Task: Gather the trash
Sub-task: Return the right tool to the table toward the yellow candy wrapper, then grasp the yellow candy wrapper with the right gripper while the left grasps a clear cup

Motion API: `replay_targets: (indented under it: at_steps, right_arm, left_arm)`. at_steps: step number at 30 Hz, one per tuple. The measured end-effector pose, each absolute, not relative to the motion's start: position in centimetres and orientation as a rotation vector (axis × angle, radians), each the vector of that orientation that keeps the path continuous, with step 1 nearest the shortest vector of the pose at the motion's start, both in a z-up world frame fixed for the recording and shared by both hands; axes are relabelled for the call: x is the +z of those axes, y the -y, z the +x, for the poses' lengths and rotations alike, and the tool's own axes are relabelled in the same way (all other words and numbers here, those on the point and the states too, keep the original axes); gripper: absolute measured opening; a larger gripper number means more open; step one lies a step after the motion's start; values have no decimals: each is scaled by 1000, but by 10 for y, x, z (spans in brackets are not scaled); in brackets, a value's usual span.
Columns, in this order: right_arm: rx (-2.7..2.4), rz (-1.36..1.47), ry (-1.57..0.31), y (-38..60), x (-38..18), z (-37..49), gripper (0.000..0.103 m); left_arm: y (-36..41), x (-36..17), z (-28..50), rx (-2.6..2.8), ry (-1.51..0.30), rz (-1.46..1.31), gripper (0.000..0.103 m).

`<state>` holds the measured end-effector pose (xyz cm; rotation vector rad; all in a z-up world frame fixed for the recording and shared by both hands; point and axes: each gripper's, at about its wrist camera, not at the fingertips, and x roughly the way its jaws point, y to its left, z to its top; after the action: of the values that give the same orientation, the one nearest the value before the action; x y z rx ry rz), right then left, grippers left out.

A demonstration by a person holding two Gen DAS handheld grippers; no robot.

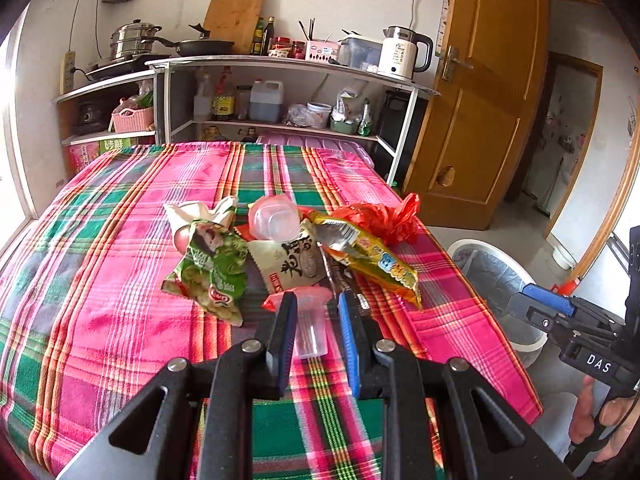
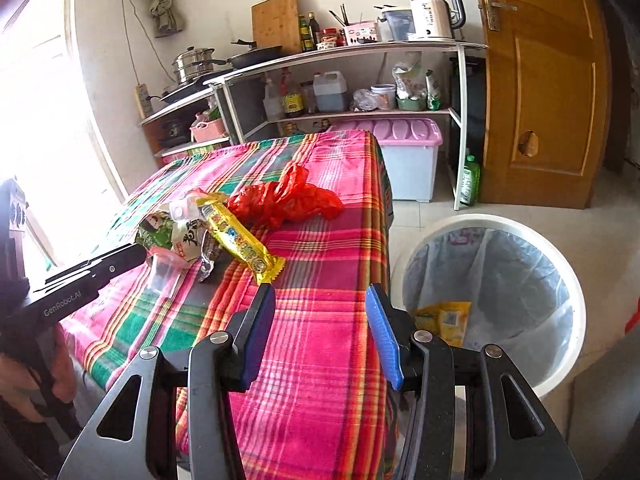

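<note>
Black left gripper [image 1: 316,320] frame, blue-padded jaws, silver pivot screws, right gripper [image 2: 320,320] alike, "DAS" lettering

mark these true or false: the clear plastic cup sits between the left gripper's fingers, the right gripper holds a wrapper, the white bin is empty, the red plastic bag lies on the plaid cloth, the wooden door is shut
1. The clear plastic cup sits between the fingers of the left hand-held gripper. True.
2. The right hand-held gripper holds a wrapper. False: nothing is between its open fingers.
3. The round white lined bin is empty. False: a yellow wrapper lies inside.
4. The crumpled red plastic bag lies on the pink and green plaid cloth. True.
5. The brown wooden door is shut. False: it stands open.
</note>
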<state>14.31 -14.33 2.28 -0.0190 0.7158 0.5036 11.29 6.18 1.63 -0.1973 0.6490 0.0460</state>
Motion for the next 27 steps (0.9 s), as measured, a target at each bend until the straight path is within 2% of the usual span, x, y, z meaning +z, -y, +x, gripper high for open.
replay_targets:
  at_steps: [4,27]
  right_arm:
    - [531,-34,-730,130,19,147,48]
    - [683,-247,-809,48,-3,197,48]
  left_arm:
    - [-71,4,115,55,-682,-224,29]
    - [-82,-20,134,7,-787,-318,34]
